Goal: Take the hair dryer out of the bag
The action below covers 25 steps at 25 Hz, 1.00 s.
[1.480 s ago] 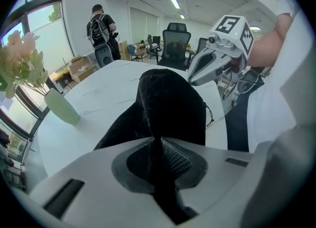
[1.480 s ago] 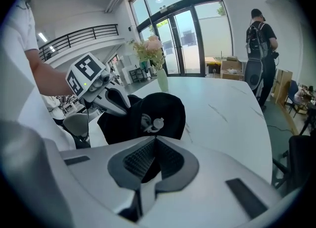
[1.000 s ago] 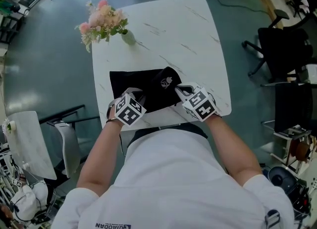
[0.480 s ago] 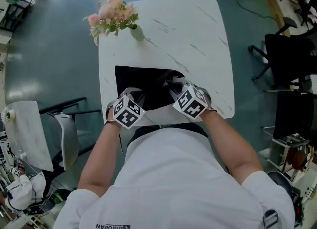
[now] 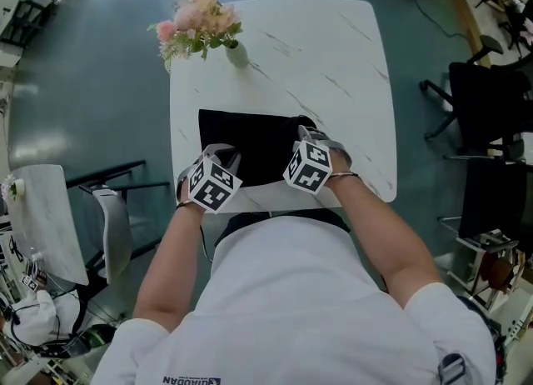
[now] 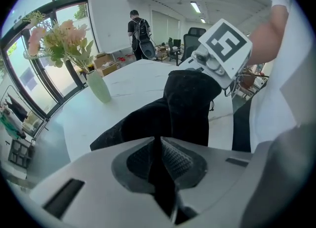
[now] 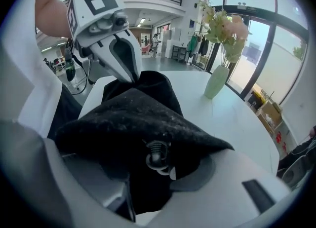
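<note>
Jaws of the left gripper (image 6: 160, 160) clamp fabric of the black bag (image 5: 250, 137). Jaws of the right gripper (image 7: 150, 182) have just been opening, with bag fabric between them. The bag lies at the near edge of the white surface (image 5: 333, 50); the hair dryer is hidden.

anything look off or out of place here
Nothing spilled or damaged. The black bag is bunched up at the table's near edge: the left gripper pinches its fabric, and the right gripper has just been opening its jaws, fabric between them. The flower vase stands upright.
</note>
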Tool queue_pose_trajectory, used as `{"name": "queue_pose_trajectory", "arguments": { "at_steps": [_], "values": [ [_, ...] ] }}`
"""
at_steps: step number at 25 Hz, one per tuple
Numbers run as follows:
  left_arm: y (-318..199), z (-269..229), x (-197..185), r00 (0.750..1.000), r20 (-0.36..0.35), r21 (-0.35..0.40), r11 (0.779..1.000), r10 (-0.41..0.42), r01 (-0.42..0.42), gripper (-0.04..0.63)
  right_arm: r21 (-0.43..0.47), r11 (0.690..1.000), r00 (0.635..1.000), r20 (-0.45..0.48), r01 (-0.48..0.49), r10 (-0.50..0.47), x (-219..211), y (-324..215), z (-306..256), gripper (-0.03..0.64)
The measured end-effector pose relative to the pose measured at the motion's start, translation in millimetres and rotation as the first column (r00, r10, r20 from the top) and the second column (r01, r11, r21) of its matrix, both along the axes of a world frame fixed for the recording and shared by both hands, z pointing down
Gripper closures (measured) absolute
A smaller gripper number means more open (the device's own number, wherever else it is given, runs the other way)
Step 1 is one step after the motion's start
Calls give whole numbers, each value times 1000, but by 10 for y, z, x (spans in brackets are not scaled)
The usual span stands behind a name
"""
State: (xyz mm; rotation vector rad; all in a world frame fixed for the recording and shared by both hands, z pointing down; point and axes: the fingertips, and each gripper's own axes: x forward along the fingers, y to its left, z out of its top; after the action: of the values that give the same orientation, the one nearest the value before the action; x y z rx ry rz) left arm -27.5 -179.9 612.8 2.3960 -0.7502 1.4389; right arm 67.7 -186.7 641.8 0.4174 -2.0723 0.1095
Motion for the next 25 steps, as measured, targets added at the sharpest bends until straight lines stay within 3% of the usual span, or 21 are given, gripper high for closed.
{"name": "queue_pose_trajectory", "arguments": {
  "at_steps": [3, 6, 9, 12, 16, 19, 22, 25],
  "values": [
    [-142, -105, -61, 998, -25, 64, 996, -58, 59, 545, 9, 1000, 1000, -19, 8, -8, 4, -35, 105, 420],
    [-388, -254, -280, 969, -123, 110, 968, -213, 227, 545, 56, 998, 997, -63, 42, -38, 12, -62, 178, 422],
    [-582, -270, -612, 880, -244, 31, 904, -407, 427, 513, 94, 991, 988, -124, 100, -88, 23, -63, 263, 419],
    [-694, -118, -936, 774, -271, -109, 818, -572, 565, 455, 104, 986, 981, -157, 132, -115, 13, -77, 296, 406],
    [-871, 154, -1128, 658, -270, -273, 711, -703, 648, 434, 121, 974, 965, -208, 190, -162, 14, -59, 316, 403],
    [-1072, 238, -1160, 597, -302, -333, 668, -744, 665, 432, 136, 965, 950, -249, 225, -186, -5, -65, 332, 399],
    [-1186, 324, -1134, 587, -296, -377, 657, -753, 653, 433, 117, 965, 945, -261, 235, -198, -21, -76, 363, 394],
    [-1201, 438, -1067, 619, -263, -409, 666, -741, 624, 431, 91, 966, 939, -276, 241, -208, -25, -74, 383, 390]
  ]
}}
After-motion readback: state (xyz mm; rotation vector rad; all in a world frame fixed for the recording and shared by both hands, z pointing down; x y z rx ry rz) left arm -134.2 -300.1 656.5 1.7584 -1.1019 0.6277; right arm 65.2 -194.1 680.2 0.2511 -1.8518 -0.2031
